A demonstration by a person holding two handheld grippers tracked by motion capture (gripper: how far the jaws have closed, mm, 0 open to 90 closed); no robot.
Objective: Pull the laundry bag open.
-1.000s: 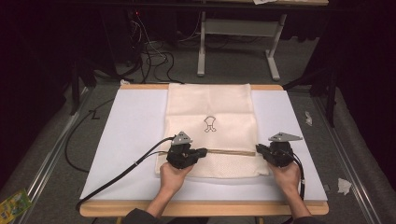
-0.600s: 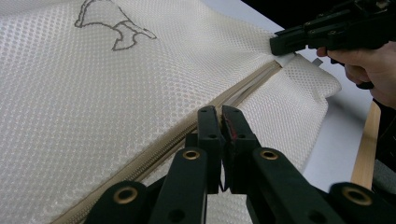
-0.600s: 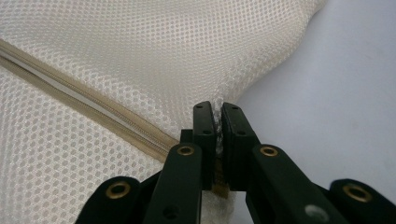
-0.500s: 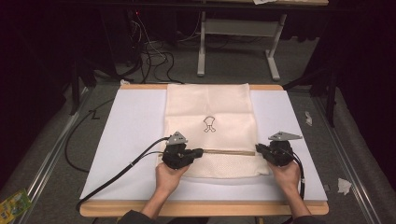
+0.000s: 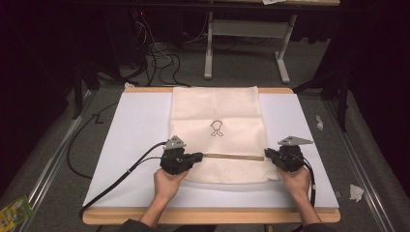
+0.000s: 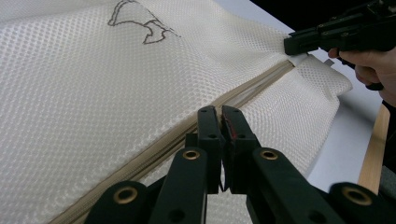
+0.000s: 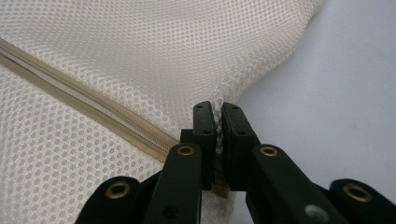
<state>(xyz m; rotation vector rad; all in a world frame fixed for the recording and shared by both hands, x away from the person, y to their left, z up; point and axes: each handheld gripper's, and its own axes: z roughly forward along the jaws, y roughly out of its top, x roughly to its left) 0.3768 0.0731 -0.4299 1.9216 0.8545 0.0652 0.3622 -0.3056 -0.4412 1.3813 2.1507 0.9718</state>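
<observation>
A cream, honeycomb-mesh fabric laundry bag (image 5: 217, 130) lies flat down the middle of the white-topped bench (image 5: 130, 145), its far edge at the bench's far edge and its near end short of the near edge. A beige zipper (image 5: 232, 156) runs across it near that near end. What the left gripper (image 5: 197, 156) holds is hard to make out: in the left gripper view its two black jaws are pressed together over the zipper line (image 6: 163, 140), with a sliver of red between the pads, and the zipper pull itself is hidden behind them. The right gripper (image 5: 267, 154) pinches the bag's side edge where the zipper ends; in the right gripper view a thin fold of mesh (image 7: 217, 122) is squeezed between its closed jaws, and the zipper's end disappears beneath them. The small dark outline drawing (image 5: 216, 128) printed on the bag's middle is too small in the high view to read, and the left gripper view cuts it off at the top. The mesh is finely dimpled and slightly ridged where the right gripper draws it taut. The person's forearms are cut off by the bottom of the high view.
</observation>
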